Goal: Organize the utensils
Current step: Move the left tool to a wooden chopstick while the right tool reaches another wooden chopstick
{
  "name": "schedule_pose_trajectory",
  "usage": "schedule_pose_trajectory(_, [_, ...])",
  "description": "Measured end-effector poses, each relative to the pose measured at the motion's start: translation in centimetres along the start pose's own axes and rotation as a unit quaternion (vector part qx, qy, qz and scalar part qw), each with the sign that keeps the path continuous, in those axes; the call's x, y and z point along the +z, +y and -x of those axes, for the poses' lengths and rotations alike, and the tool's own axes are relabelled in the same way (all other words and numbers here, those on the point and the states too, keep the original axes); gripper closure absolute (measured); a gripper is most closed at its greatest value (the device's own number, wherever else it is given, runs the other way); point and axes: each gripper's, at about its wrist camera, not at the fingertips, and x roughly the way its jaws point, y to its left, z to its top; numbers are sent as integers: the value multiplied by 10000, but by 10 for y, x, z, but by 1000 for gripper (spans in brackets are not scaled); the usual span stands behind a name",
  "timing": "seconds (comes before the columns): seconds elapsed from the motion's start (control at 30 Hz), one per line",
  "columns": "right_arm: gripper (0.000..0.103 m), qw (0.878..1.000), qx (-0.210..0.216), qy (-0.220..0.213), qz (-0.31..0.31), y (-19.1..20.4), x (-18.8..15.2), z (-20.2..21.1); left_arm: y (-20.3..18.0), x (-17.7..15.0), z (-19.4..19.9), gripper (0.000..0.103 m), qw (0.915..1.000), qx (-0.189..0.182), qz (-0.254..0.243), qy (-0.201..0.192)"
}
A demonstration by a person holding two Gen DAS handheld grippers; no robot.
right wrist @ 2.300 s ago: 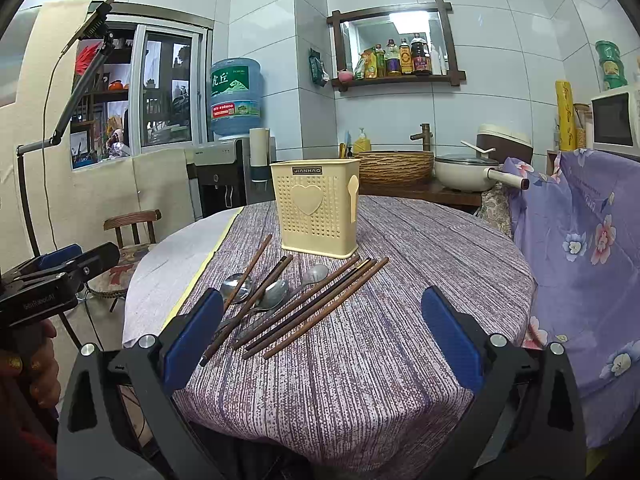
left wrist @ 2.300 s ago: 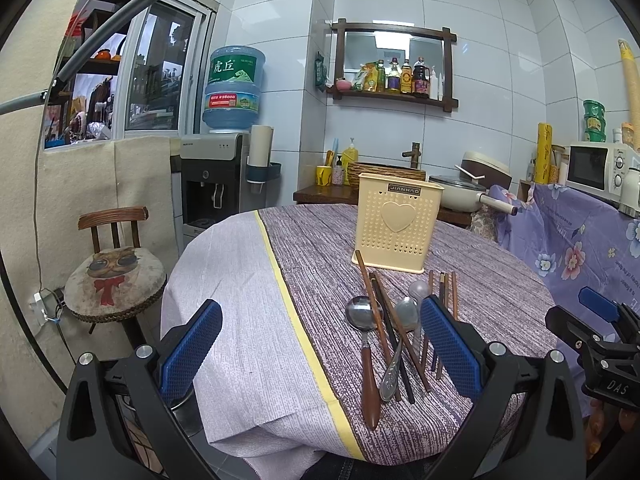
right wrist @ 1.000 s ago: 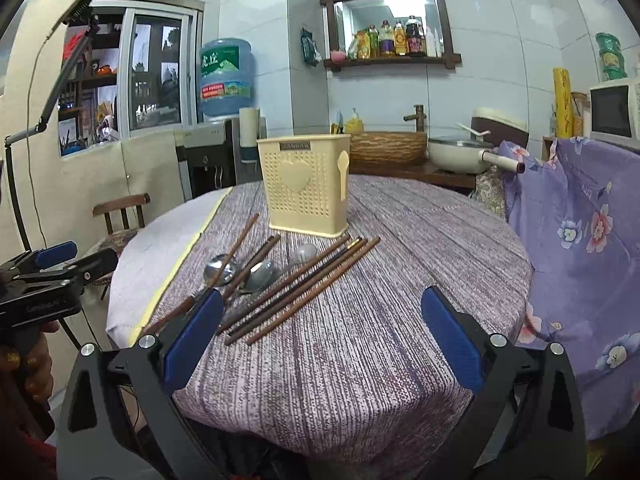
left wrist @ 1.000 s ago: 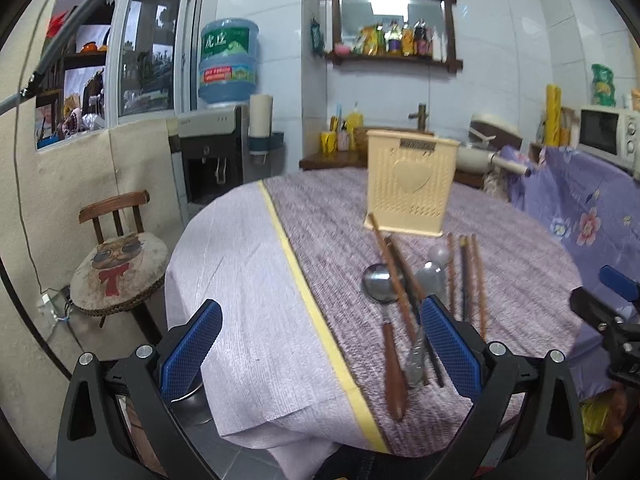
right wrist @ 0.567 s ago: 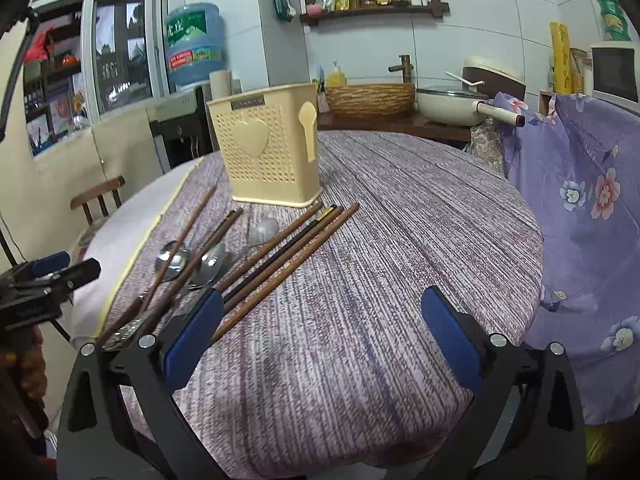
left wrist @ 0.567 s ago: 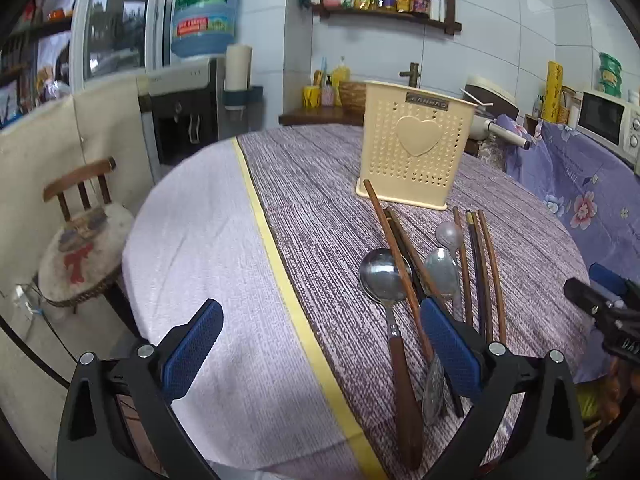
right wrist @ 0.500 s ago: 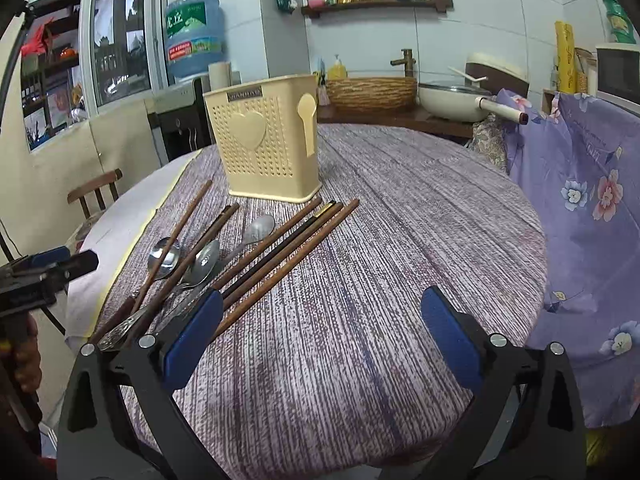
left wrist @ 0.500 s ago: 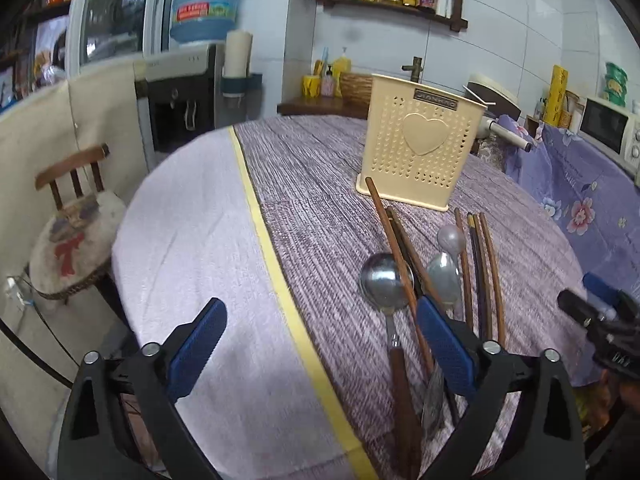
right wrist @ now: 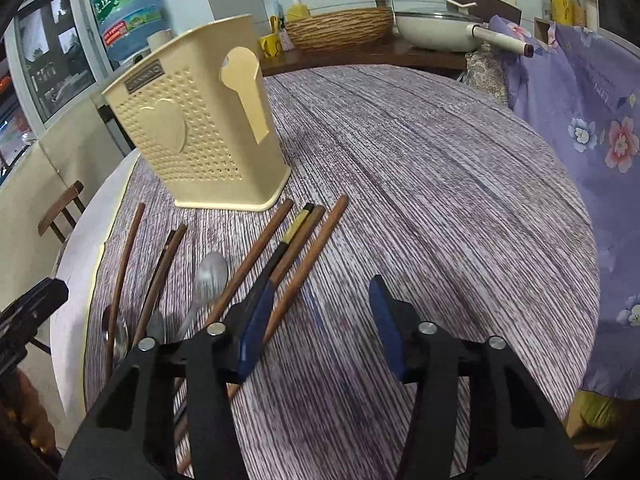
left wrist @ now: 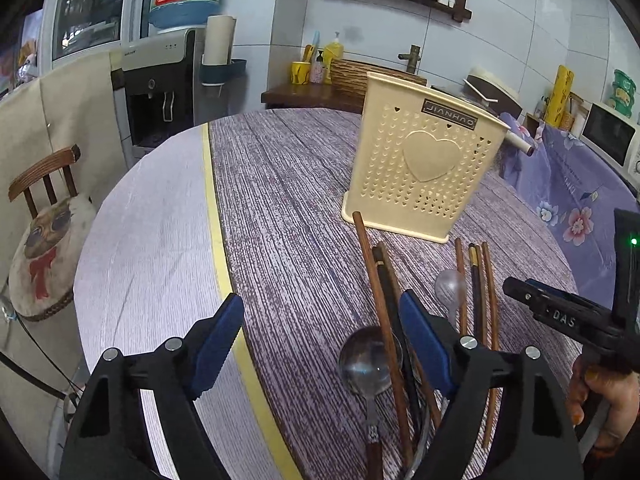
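Left gripper point(left wrist: 320, 320): jaws apart, just been narrowing, nothing gripped; only striped cloth and the yellow band of the counter point(left wrist: 280, 184) between the blue pads. Right-hand pad of this gripper over the near stretch of the dark chopsticks point(left wrist: 390, 300), beside the large spoon point(left wrist: 365, 364) with its bowl up. Smaller spoon point(left wrist: 450, 286) further off, next to three more chopsticks point(left wrist: 478, 280) lying roughly parallel.

Right gripper point(right wrist: 316, 316): jaws part open, just been closing, empty; bare cloth between the pads, the left-hand pad just over the outermost brown chopstick point(right wrist: 310, 258). Beside that, a black chopstick with a yellow band point(right wrist: 288, 240) and further brown ones point(right wrist: 256, 256), all flat on the cloth, pointing toward the holder. A metal spoon point(right wrist: 208, 276) among them, bowl toward the holder.

Cream perforated utensil holder point(left wrist: 424, 172) upright on the counter just beyond the utensil tips, heart on its face. Cannot tell what is inside it.

Beyond: wooden chair point(left wrist: 44, 200) at left, purple floral cloth point(right wrist: 592, 128) at right.
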Motion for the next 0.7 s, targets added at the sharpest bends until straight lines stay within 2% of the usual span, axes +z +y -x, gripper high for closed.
schedule_pose_trajectory(0.03, [64, 9999, -67, 75, 14, 2, 3, -6, 2, 2, -2, 25, 10000, 0, 8, 28])
schedule_pose_trajectory(0.13, [69, 9996, -88, 260, -58, 4, 7, -19, 6, 6, -7, 26, 10000, -1, 26, 73])
schedule_pose_trajectory(0.33, [83, 9989, -341, 308, 3, 4, 13, -25, 12, 9, -16, 27, 9997, -8, 103, 209])
schedule_pose_trajectory(0.53, [85, 9988, -343, 356, 17, 3, 22, -31, 11, 11, -23, 28, 9996, -64, 87, 276])
schedule_pose_trajectory(0.7, [85, 9987, -303, 406, 96, 8, 30, -39, 6, 22, -33, 28, 9983, -329, 186, 443])
